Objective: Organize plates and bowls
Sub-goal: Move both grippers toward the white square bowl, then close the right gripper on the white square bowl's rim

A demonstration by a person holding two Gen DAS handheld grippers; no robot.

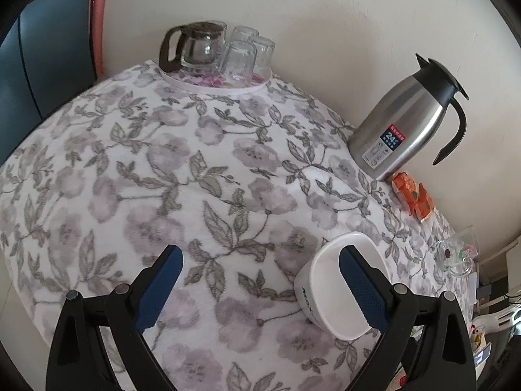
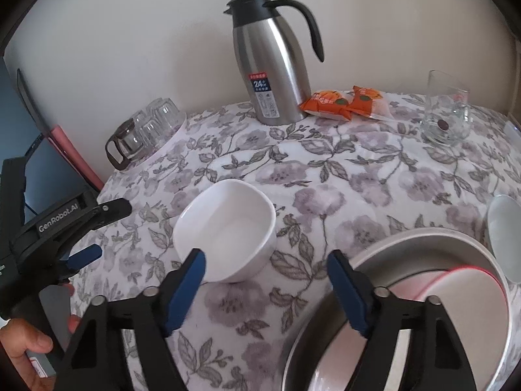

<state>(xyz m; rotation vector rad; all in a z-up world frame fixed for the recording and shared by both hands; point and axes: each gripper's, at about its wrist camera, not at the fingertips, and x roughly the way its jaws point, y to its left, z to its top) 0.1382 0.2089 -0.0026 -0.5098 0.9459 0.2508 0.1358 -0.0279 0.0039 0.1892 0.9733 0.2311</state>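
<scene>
A white squarish bowl [image 2: 228,228] stands upright on the flowered tablecloth [image 2: 358,195]. My right gripper [image 2: 267,290] hovers just in front of it, open, with only cloth between the pads; its left fingertip overlaps the bowl's near rim. At lower right a round metal pan [image 2: 423,241] holds a red-rimmed plate [image 2: 462,306], and a pale dish [image 2: 504,228] lies beyond it. In the left wrist view the bowl [image 1: 329,306] is at lower right, partly behind the right finger. My left gripper [image 1: 260,280] is open and holds nothing; one of its blue pads [image 2: 85,255] shows left of the bowl, apart from it.
A steel thermos jug [image 2: 276,65] stands at the wall, with orange snack packs [image 2: 345,101] and a glass mug [image 2: 446,114] to its right. A glass coffee pot and upturned glasses sit on a round tray [image 1: 215,84] at the far corner. A hand [image 2: 22,352] grips the left tool.
</scene>
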